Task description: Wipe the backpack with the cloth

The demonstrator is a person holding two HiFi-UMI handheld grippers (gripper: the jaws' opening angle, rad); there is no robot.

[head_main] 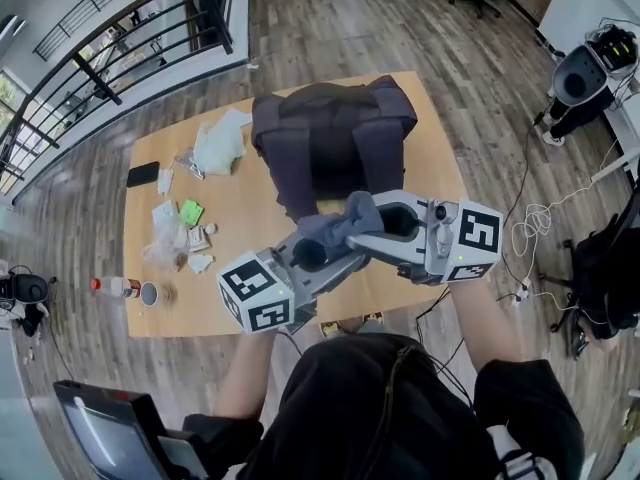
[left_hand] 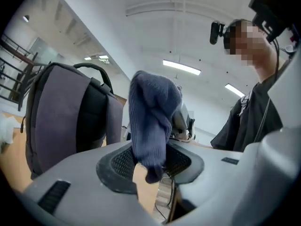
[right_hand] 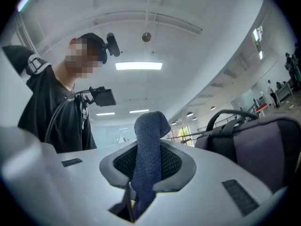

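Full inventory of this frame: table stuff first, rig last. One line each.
table: 1, light wood, centre of the head view
backpack: 1, dark purple-grey, on the table's far half
cloth: 1, blue-grey, in the air between the two grippers
plastic bag: 1, whitish, just left of the backpack
phone: 1, black, table's far left edge
packet: 1, green, among pale wrappers on the left side
bottle: 1, white with red cap, lying at the near left corner
left hand-held gripper: 1, grey, jaws apart, cloth end between them
right hand-held gripper: 1, grey, shut on the cloth
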